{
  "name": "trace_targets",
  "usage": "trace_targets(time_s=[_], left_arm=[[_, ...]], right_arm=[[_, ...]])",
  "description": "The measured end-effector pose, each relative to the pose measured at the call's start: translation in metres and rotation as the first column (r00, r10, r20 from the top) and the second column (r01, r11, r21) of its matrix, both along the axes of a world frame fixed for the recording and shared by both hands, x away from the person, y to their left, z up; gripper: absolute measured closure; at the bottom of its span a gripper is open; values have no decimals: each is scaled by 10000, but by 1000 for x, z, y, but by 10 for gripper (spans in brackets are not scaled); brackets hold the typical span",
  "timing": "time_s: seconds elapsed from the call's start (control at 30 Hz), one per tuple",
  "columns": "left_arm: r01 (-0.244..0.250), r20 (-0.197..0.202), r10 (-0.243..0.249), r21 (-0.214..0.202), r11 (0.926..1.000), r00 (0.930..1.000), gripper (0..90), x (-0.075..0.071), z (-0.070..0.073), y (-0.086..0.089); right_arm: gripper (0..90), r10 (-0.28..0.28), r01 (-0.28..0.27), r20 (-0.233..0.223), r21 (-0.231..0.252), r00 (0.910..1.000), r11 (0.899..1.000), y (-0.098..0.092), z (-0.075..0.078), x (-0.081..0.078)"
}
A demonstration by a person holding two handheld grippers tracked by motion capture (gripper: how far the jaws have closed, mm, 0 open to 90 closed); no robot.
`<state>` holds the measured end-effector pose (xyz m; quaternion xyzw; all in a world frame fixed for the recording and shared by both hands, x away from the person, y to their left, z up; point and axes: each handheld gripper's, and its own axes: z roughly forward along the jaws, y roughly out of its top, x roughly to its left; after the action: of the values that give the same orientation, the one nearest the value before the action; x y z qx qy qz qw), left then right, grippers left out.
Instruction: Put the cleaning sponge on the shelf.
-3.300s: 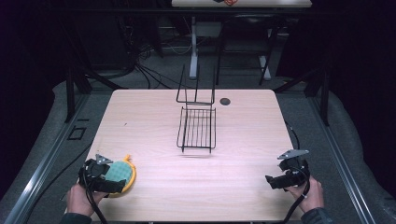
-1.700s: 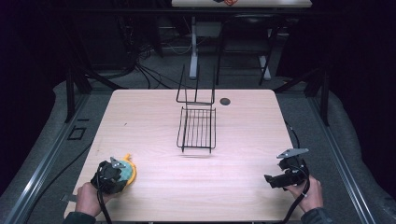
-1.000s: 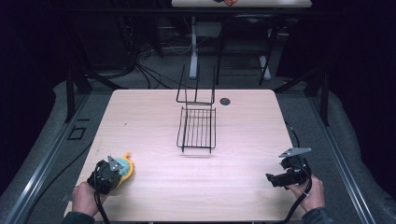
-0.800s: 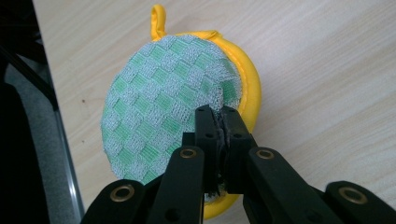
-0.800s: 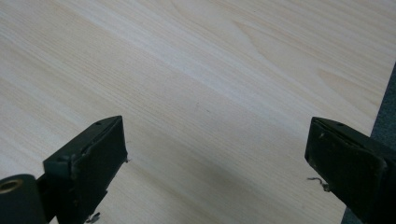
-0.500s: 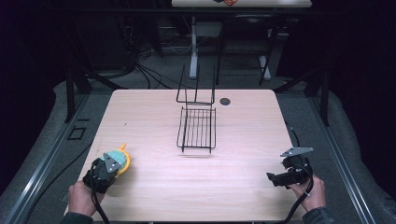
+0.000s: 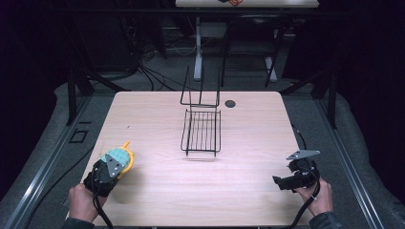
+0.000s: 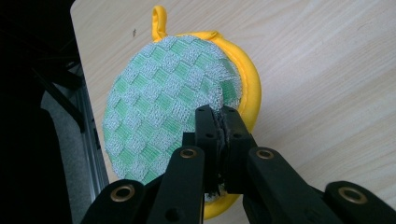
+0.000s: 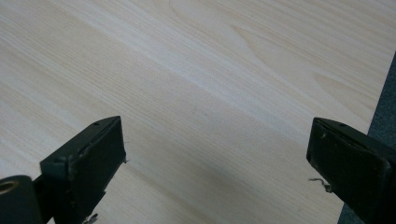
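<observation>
Left gripper [image 8: 218,135] is the tool I am working with now, and its two jaws are pressed together on the near edge of the round pot holder [image 8: 173,98], the one with green and white squares and a yellow border. From this gripper the pot holder stands out forward, away from my hand, and its yellow hanging loop [image 8: 159,21] is at the far end, so the line from jaws to loop is the axis I must mind. I judge the pot holder is lifted a little off the table [image 7: 248,191], but I cannot say it surely.

Ahead and to the right of this gripper, well apart, stands the black wire rack [image 7: 201,130]. My left hand [image 7: 82,202] is the one that has the thing. Right gripper [image 9: 219,163] has its jaws wide apart over bare wood, far off at the other side.

Hidden things: the underside of the pot holder, and how deep the jaws bite it.
</observation>
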<state>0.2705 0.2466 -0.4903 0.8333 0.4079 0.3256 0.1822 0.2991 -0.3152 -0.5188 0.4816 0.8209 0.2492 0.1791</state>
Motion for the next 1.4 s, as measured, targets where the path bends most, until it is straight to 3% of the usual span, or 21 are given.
trace_targets(time_s=[0.33, 0.63, 1.4], left_arm=[[201, 305, -191, -328, 9993, 9994, 879, 0, 12, -7], [433, 663, -410, -327, 9985, 9970, 879, 1, 22, -16], [951, 612, -906, -743, 9927, 9940, 878, 23, 28, -38]], right_arm=[[38, 81, -80, 65, -66, 9999, 9999, 2, 2, 1], [39, 13, -12, 117, -48, 9999, 10000, 1, 5, 2], [40, 77, -75, 210, -107, 9997, 9999, 3, 6, 3]])
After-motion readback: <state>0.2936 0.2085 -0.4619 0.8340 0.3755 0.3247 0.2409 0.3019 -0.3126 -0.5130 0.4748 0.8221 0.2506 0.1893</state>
